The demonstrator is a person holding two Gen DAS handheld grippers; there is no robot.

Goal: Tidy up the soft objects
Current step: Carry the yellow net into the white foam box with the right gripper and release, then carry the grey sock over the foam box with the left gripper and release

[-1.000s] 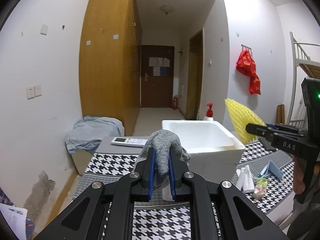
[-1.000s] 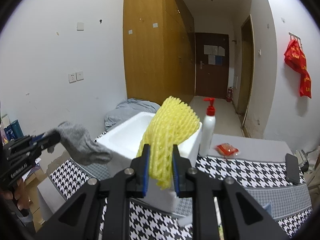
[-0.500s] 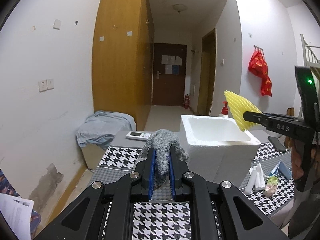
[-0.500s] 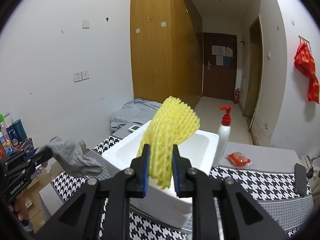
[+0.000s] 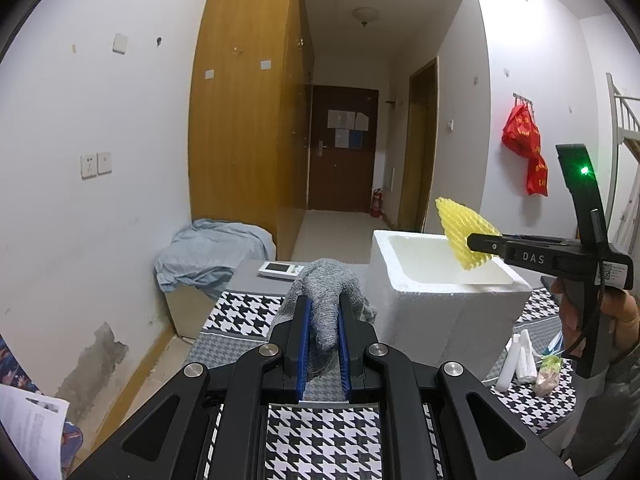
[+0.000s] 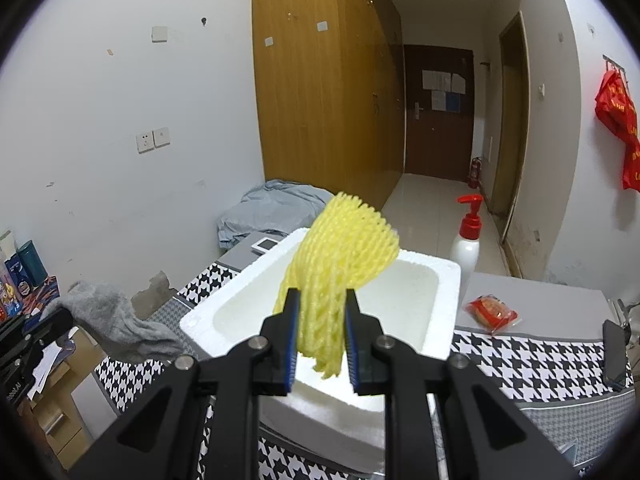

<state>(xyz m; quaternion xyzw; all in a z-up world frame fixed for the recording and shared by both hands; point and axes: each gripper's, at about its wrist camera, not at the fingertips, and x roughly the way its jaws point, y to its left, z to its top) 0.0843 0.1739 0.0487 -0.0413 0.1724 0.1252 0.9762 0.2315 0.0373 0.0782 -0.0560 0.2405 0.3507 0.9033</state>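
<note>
My left gripper [image 5: 323,308] is shut on a grey knitted sock [image 5: 326,292] and holds it in the air left of a white foam box [image 5: 440,304]. My right gripper [image 6: 320,304] is shut on a yellow foam fruit net [image 6: 340,256] and holds it over the near rim of the foam box [image 6: 404,408]. In the left wrist view the right gripper [image 5: 480,246] holds the net [image 5: 460,232] above the box's open top. In the right wrist view the grey sock [image 6: 116,320] hangs from the left gripper at the far left.
The box stands on a houndstooth-covered table [image 5: 320,436]. A white pump bottle with a red top [image 6: 466,244], a red snack packet [image 6: 490,310], a phone [image 6: 614,354] and a remote [image 5: 280,269] lie around it. Small tubes [image 5: 520,354] lie right of the box.
My right gripper has carried the yellow net closer, over the foam box. My left gripper still holds the sock and its view has swung so the box sits further right.
</note>
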